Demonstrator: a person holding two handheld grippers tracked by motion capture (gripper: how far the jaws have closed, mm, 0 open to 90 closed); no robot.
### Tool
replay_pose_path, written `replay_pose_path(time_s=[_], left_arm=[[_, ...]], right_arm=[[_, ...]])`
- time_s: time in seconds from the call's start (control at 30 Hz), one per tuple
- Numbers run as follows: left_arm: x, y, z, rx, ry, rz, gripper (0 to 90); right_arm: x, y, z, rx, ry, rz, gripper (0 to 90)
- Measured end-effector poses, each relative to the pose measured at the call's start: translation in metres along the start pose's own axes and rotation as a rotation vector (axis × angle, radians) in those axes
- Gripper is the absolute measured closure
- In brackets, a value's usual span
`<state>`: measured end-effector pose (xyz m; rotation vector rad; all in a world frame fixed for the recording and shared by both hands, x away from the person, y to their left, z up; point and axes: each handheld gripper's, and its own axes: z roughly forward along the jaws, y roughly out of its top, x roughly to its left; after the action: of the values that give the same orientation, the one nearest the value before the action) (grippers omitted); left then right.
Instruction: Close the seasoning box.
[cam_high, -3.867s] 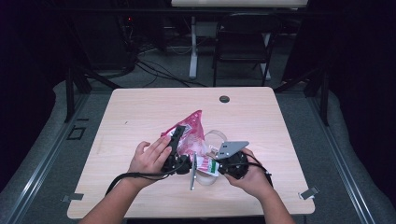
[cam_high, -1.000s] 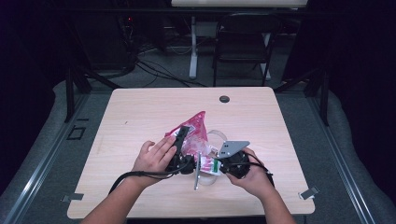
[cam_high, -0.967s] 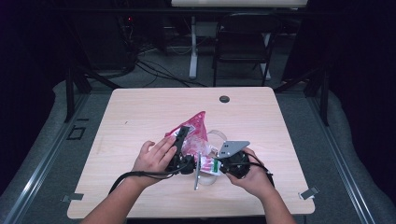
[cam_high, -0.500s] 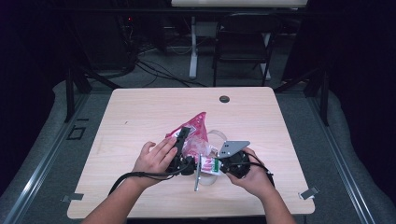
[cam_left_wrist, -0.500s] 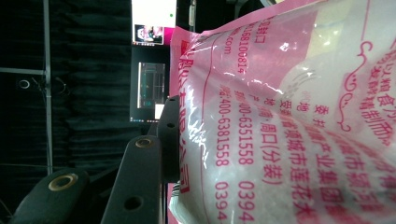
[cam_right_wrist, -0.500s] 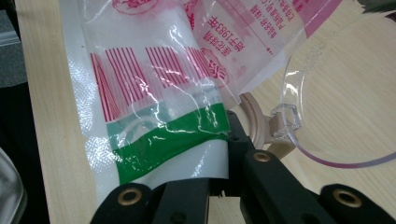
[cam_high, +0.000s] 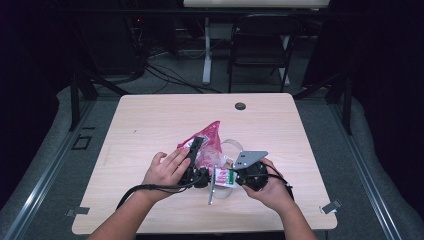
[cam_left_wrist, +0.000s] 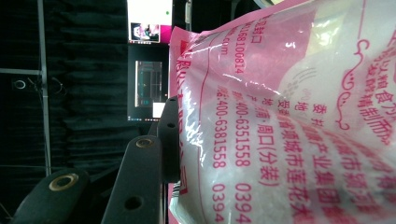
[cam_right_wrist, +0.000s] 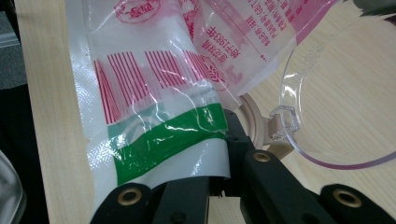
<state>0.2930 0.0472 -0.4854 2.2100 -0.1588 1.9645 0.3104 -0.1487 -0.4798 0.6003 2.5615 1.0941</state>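
A pink and clear plastic bag (cam_high: 209, 141) of white grains is held over the table between both grippers. In the left gripper view the bag (cam_left_wrist: 289, 121) presses against one black finger (cam_left_wrist: 166, 140), and the other jaw is hidden behind it. My left gripper (cam_high: 199, 146) points up along the bag's left side and is shut on it. My right gripper (cam_high: 229, 178) comes in from the right. It is shut on the bag's white end (cam_right_wrist: 154, 116), the one with the green stripe and red barcode, which lies pinched in its jaws (cam_right_wrist: 224, 144).
A clear plastic bowl (cam_right_wrist: 299, 140) sits on the wooden table (cam_high: 150, 120) just behind the bag, seen also from above (cam_high: 234, 147). A beige ring-shaped piece (cam_right_wrist: 256, 127) lies by its rim. A thin grey metal stick (cam_high: 211, 190) lies between the hands. A dark round grommet (cam_high: 240, 106) is at the far edge.
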Motion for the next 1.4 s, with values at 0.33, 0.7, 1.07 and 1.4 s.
replay_pose_path(time_s=[0.33,0.7,1.07,1.4], left_arm=[[0.0,0.001,-0.0021,-0.008,0.008,0.005,64.0],[-0.0038,-0.0008,-0.0016,-0.016,0.008,0.018,62.9],[-0.0032,-0.0006,-0.0028,-0.009,-0.001,0.028,62.9],[-0.0022,0.0022,-0.0024,-0.014,-0.006,0.029,62.9]], right_arm=[[-0.0006,-0.0001,-0.0005,-0.004,0.002,0.002,90.0],[0.0001,-0.0006,0.0021,0.001,0.002,0.002,90.0],[0.0004,-0.0007,0.003,0.0,0.002,0.002,90.0],[-0.0002,-0.0009,0.0028,-0.006,0.001,0.008,90.0]])
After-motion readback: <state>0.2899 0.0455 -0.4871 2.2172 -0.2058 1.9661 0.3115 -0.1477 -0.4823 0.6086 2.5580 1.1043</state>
